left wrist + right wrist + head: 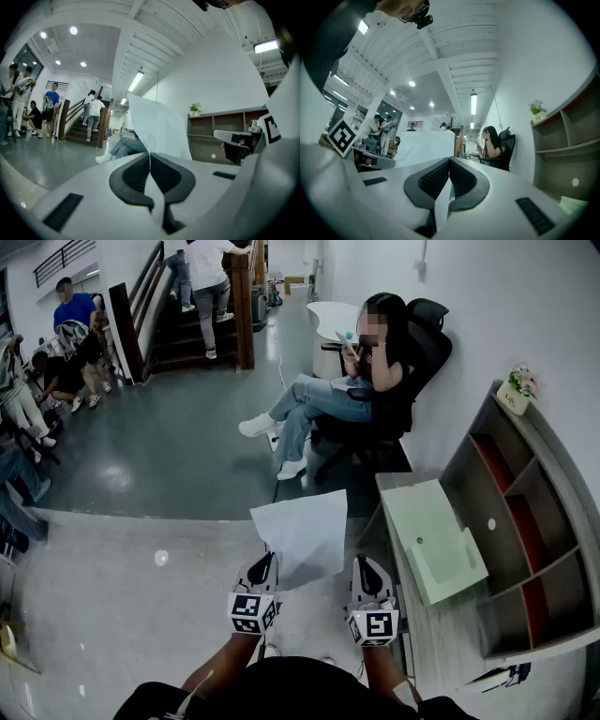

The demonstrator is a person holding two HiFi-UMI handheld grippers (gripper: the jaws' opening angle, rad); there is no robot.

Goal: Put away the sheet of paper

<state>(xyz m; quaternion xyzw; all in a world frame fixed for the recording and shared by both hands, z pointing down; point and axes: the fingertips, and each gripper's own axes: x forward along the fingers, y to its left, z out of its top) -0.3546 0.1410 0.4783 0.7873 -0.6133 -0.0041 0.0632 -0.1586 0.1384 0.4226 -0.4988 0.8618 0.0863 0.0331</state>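
Recorded at right: a desk (422,638) bearing a pale green flat box (436,540), backed by a grey shelf unit (473,474) on which a potted plant (518,385) is set. Straight ahead, beyond the sheet of paper (305,535), a seated person (328,395) in a black office chair (427,334) is seen. The sheet is held up in the air. The left gripper (267,561) is clamped on its lower left edge and the right gripper (366,563) is pinched on its lower right corner. The pot's label is too small to be read.
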